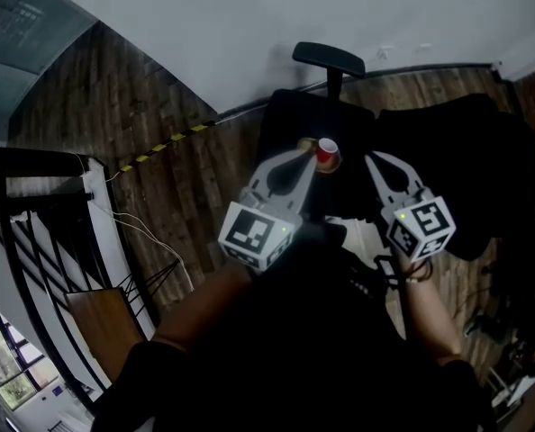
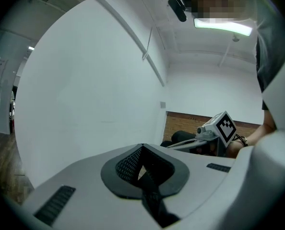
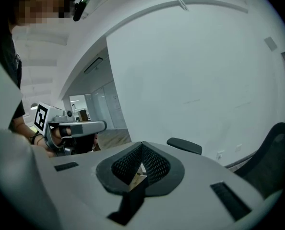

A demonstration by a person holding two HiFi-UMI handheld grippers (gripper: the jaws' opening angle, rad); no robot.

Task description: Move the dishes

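Observation:
In the head view a small red cup (image 1: pixel 327 151) with a pale rim stands on a black office chair (image 1: pixel 314 120), with a small tan thing beside it that I cannot make out. My left gripper (image 1: pixel 309 155) is shut and empty, its tip just left of the cup; whether it touches is unclear. To the right, my right gripper (image 1: pixel 374 160) is also shut and empty, apart from the cup. In the left gripper view the left gripper's pads (image 2: pixel 133 163) meet in front of a white wall. In the right gripper view the right gripper's pads (image 3: pixel 152 164) meet too.
The chair's headrest (image 1: pixel 329 58) points at the white wall (image 1: pixel 249 25). Dark wood floor (image 1: pixel 114 106) carries a yellow-black tape strip (image 1: pixel 164 147). A black rack (image 1: pixel 33 205), white cables (image 1: pixel 146 234) and a wooden board (image 1: pixel 105 327) are on the left. Dark bulky things (image 1: pixel 470 169) lie to the right.

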